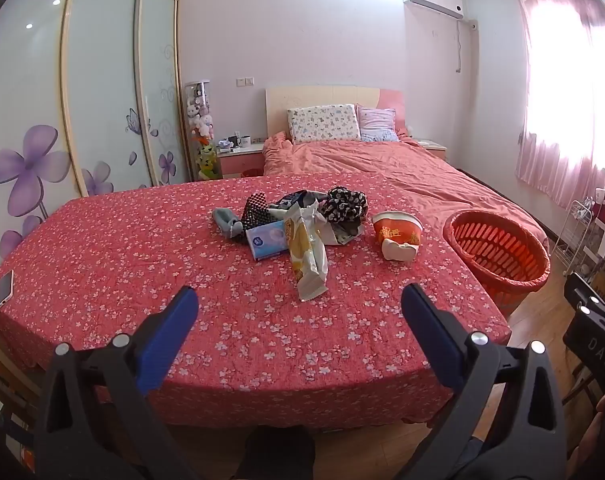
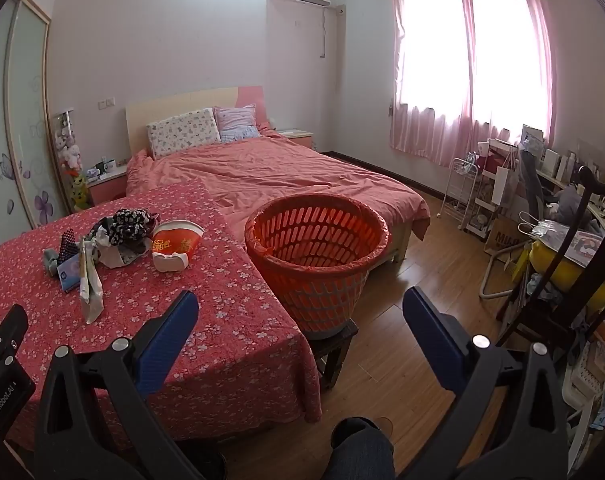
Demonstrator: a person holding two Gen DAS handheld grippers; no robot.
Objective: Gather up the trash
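A pile lies mid-table on the red flowered cloth (image 1: pixel 142 264): a yellow-white snack wrapper (image 1: pixel 307 258), a blue tissue pack (image 1: pixel 267 242), a red paper bowl (image 1: pixel 398 230) with a crumpled white cup (image 1: pixel 400 251) in front, socks and dark patterned cloth (image 1: pixel 344 204). An orange basket (image 1: pixel 498 256) with a bag liner stands right of the table on a stool. My left gripper (image 1: pixel 300 300) is open and empty, near the table's front edge, short of the wrapper. My right gripper (image 2: pixel 300 304) is open and empty, in front of the basket (image 2: pixel 318 256). The pile also shows in the right wrist view (image 2: pixel 114 240).
A phone (image 1: pixel 4 288) lies at the table's left edge. A bed (image 2: pixel 282 176) stands behind the table. A wardrobe (image 1: pixel 102 100) lines the left wall. A rack (image 2: pixel 462 196), a chair (image 2: pixel 574 264) and clutter fill the right side. Wood floor (image 2: pixel 414 320) lies between.
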